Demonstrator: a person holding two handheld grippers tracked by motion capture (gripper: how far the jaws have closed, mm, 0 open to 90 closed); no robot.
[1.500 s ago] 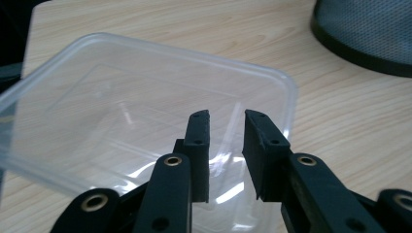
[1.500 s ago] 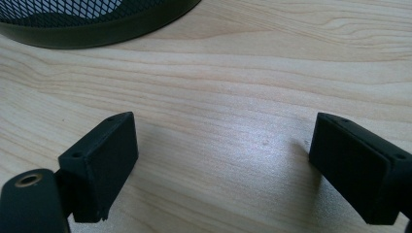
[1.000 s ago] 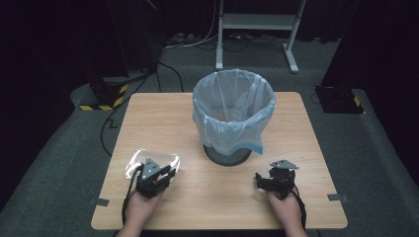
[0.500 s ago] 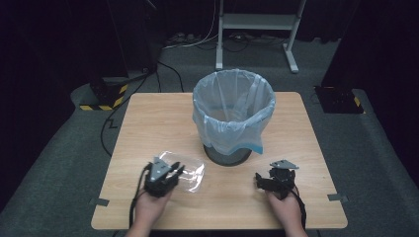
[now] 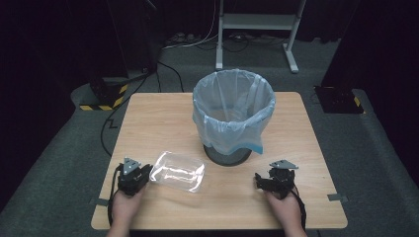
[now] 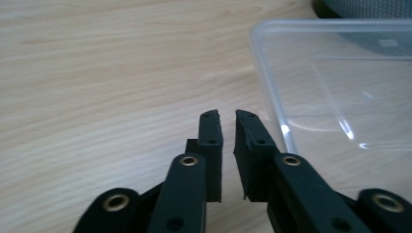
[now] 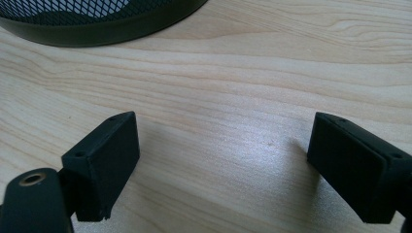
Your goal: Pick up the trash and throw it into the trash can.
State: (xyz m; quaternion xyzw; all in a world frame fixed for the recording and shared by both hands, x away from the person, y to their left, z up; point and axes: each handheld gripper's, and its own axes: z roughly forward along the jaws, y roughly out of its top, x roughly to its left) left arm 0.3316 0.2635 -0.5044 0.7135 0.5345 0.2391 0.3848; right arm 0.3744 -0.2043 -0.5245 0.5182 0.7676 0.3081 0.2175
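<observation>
Dark floor and cables surround a pale wooden table (image 5: pixel 158 118) that carries a mesh bin (image 5: pixel 232 111) lined with a bluish bag. On the near left part of it lies a clear plastic container (image 5: pixel 177 171), just beside the left gripper (image 5: pixel 132 174), whose jaws stand almost together with a slim gap and nothing between them; the container's rim sits just right of them. Over at the near right edge, the right gripper (image 5: pixel 276 180) rests with jaws spread wide over bare wood. Judging by this, the container is not yet gripped or binned, so the grasp, lift and drop all remain
</observation>
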